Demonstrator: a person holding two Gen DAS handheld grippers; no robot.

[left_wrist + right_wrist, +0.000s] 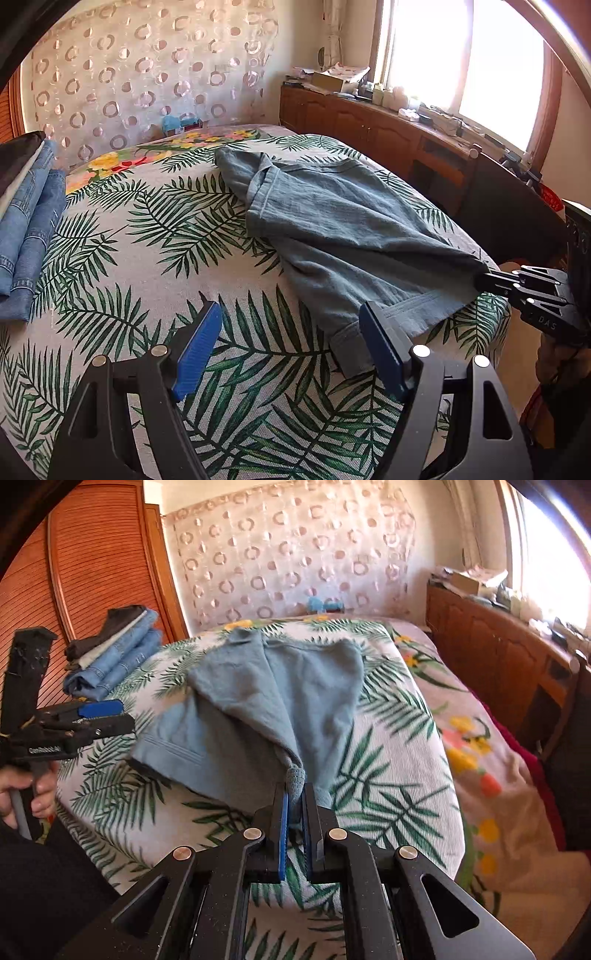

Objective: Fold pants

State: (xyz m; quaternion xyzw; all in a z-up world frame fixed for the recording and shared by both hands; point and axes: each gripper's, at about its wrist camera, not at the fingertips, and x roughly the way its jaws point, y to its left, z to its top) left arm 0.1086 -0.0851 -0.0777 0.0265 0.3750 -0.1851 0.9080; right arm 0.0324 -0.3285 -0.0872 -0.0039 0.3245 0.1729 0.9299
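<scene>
The right hand-held gripper [294, 805] is clamped tight on a bunched corner of the soft blue-grey cotton pants [273, 698], pulling that bit up and toward the near edge of the bed so the fabric tents into a ridge. The left hand-held gripper [290, 332] is spread wide with nothing in it, hovering just above the bed [155, 236] beside the pants' waistband end, its right blue pad [380, 350] right next to the fabric edge but not biting it as far as I can tell. Progress-wise I'd say this is early days: the pants are lying on the leaf-print bedspread, rumpled, with one layer flopped diagonally over the other, and no clean crease anywhere. Still to do, by my guess: get the second corner grabbed, pull it flat, line the legs up, then actually fold. The cloth looks limp and a bit textured, with a stitched hem and a wide band at the near end, so it'll probably sag and wrinkle if only one corner is lifted. Over at the far left edge there's a stack of folded denim jeans [26, 229], well apart from the pants.
</scene>
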